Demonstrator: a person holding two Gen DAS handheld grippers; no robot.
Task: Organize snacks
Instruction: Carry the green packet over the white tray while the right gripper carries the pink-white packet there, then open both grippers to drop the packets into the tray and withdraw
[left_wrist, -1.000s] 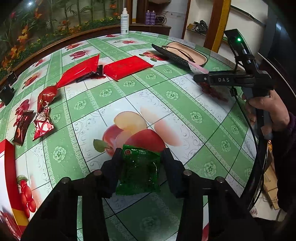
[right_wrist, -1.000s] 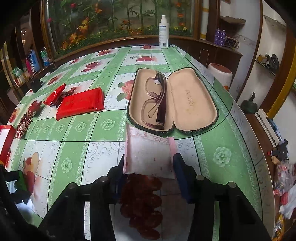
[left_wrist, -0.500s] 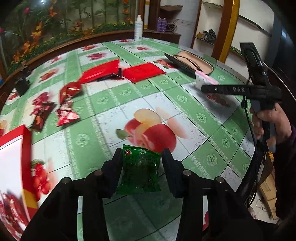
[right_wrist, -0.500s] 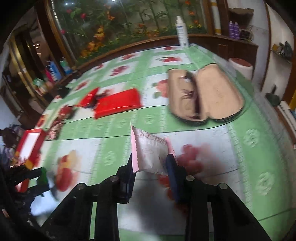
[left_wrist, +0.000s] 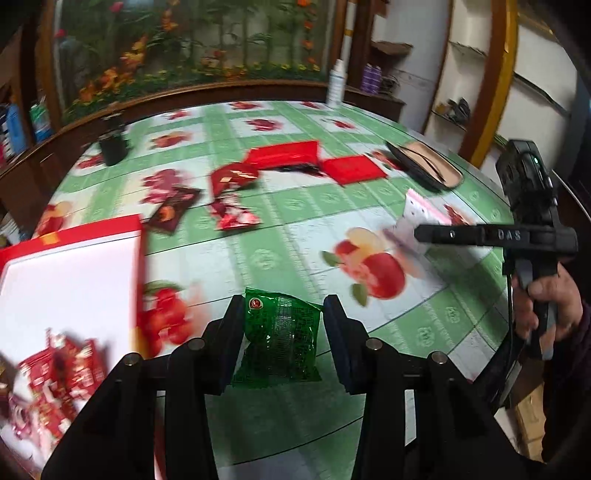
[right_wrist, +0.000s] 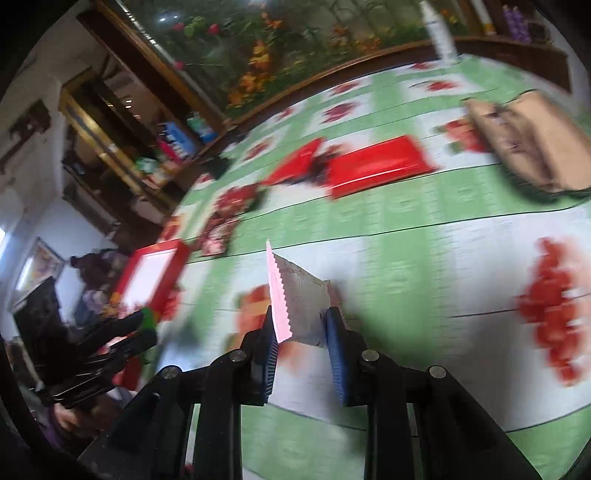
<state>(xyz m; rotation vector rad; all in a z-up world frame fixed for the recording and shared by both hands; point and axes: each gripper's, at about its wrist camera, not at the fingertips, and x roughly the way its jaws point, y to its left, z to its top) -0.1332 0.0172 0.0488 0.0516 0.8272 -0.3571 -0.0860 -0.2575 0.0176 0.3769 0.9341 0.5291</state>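
My left gripper (left_wrist: 283, 306) is shut on a green snack packet (left_wrist: 279, 339) and holds it above the fruit-patterned tablecloth (left_wrist: 295, 221). To its left lies a red box (left_wrist: 70, 266) with a white inside and red packets in its near corner. My right gripper (right_wrist: 301, 317) has a pink and white packet (right_wrist: 299, 295) upright between its pads, off the table, and its jaws are closing on it. In the left wrist view the right gripper (left_wrist: 419, 233) shows at the right with that packet (left_wrist: 417, 216). The red box (right_wrist: 155, 273) lies far left in the right wrist view.
Several red snack packets (left_wrist: 236, 192) and a flat red packet (left_wrist: 352, 170) lie mid-table. An open glasses case (left_wrist: 424, 166) sits at the right. A white spray bottle (left_wrist: 336, 86) and a black pot (left_wrist: 112, 146) stand at the back. The table edge curves close at the right.
Both grippers have swung left toward the red box. The right gripper's jaws have narrowed on the pink and white packet and lifted it off the table. The left grip is unchanged.
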